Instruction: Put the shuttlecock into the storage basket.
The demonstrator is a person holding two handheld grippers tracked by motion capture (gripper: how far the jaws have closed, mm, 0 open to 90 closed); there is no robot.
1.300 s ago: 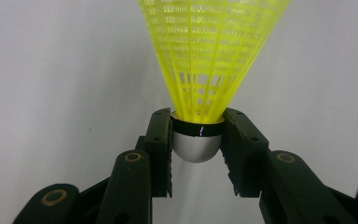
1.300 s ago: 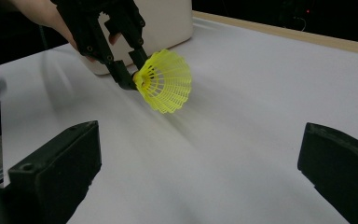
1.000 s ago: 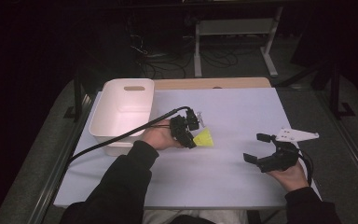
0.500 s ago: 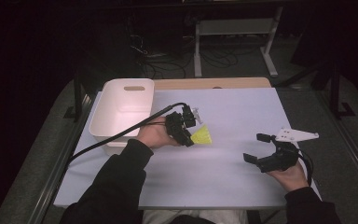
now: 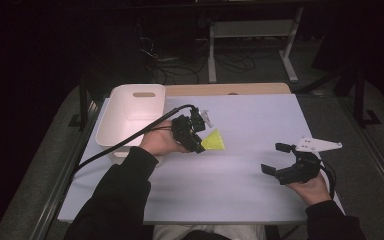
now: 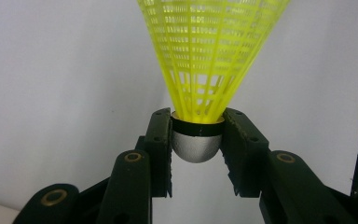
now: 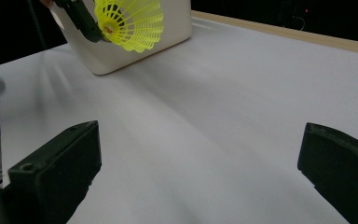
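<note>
While the white bin [image 5: 130,117] sits bare, left jaws clamp the yellow shuttlecock [image 6: 200,84] — right jaws gape.

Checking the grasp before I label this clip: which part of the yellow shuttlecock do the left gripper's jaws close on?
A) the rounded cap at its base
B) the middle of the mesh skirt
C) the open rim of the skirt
A: the left gripper clamps the shuttlecock at its silver cap, one jaw on each side, with the skirt fanning out free beyond.
</note>
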